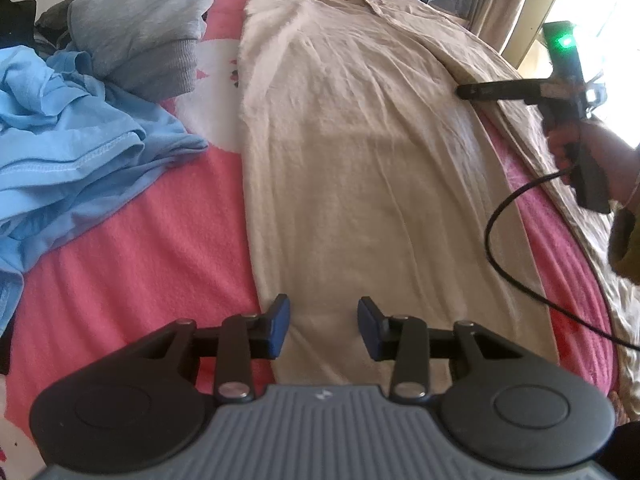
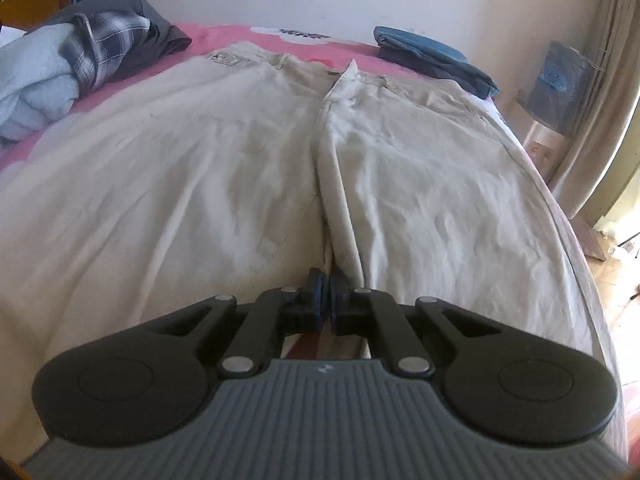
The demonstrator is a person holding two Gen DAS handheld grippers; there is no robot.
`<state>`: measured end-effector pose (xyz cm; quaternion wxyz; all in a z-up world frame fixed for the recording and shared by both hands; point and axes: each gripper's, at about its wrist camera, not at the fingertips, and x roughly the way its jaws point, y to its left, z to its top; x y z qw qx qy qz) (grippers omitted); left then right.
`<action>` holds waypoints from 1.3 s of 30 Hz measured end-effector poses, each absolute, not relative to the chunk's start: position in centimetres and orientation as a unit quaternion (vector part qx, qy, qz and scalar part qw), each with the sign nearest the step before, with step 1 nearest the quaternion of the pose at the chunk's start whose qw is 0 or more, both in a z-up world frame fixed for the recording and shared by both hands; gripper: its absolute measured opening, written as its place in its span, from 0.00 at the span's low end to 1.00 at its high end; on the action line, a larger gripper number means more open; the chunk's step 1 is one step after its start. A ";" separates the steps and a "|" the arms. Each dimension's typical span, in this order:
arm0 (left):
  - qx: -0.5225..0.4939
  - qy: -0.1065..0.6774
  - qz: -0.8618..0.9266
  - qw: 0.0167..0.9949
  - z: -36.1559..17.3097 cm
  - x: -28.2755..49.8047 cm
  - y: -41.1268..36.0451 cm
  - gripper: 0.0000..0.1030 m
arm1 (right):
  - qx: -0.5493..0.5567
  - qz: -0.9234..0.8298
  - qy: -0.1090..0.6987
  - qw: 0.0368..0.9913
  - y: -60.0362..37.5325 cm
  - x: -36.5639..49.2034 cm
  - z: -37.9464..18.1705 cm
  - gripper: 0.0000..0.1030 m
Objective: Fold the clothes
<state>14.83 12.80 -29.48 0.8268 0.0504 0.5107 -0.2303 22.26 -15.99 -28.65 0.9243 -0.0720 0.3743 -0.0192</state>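
The pink blanket (image 1: 120,248) covers the bed under everything I see. On it the beige trousers (image 1: 352,168) lie spread flat, their long axis running straight away from me: the waistband (image 2: 280,60) sits at the far end near the wall, and the legs come down toward my hands. In my right wrist view both legs lie side by side with the open fly at the top and the crotch seam running down the middle to my fingertips.

My left gripper (image 1: 323,326) hovers over the near end of one leg, close to its left edge, jaws parted with bare cloth showing between the blue pads; they press on nothing. My right gripper (image 2: 326,292) is clenched, pads together right where the two legs meet; whether a pinch of the fabric is caught between them I cannot tell. In the left view that gripper reaches in from the right, its fingers lying level across the trousers' right edge.

To the left sit a crumpled light blue shirt (image 1: 68,136) and a grey garment (image 1: 144,36). A folded blue piece (image 2: 432,58) rests beyond the waistband.
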 end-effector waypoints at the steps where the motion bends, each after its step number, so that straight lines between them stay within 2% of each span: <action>1: 0.050 0.510 -0.230 0.827 -29.5 14.8 12.9 0.37 | -0.066 -0.022 0.379 0.923 -16.3 22.0 -28.2 0.03; 4: 0.046 0.509 -0.231 0.828 -29.5 14.6 13.1 0.36 | -0.056 -0.037 0.390 0.918 -17.3 21.0 -26.3 0.03; 7: 0.051 0.508 -0.232 0.828 -29.6 14.5 13.0 0.36 | -0.060 0.025 0.351 0.934 -16.1 18.1 -23.7 0.08; 10: 0.058 0.507 -0.234 0.828 -29.6 14.6 12.8 0.36 | -0.140 0.197 0.327 0.913 -11.0 16.3 -23.6 0.08; 13: 0.063 0.505 -0.234 0.828 -29.6 14.4 12.7 0.36 | -0.225 0.313 0.332 0.861 -7.0 15.3 -26.2 0.06; 16: 0.063 0.502 -0.232 0.831 -29.7 14.2 12.7 0.36 | -0.234 0.296 0.381 0.844 -9.9 15.6 -29.4 0.06; 19: 0.059 0.498 -0.234 0.833 -29.8 13.9 13.1 0.36 | -0.141 0.262 0.420 0.857 -16.6 14.8 -28.9 0.05; 21: 0.058 0.497 -0.238 0.833 -29.9 13.9 13.2 0.36 | -0.166 0.231 0.438 0.853 -18.0 13.7 -28.1 0.06; 25: 0.057 0.498 -0.243 0.831 -30.0 14.0 13.2 0.36 | -0.183 0.259 0.389 0.865 -15.8 12.6 -25.6 0.08; 29: 0.057 0.502 -0.238 0.830 -29.8 14.1 13.1 0.36 | -0.207 0.312 0.333 0.865 -10.3 14.4 -25.0 0.08; 34: 0.051 0.503 -0.227 0.833 -29.8 13.7 13.2 0.36 | -0.234 0.342 0.331 0.848 -6.1 18.7 -25.1 0.08; 39: 0.040 0.504 -0.216 0.835 -29.8 13.4 13.2 0.37 | -0.186 0.334 0.343 0.858 -2.4 26.3 -25.9 0.08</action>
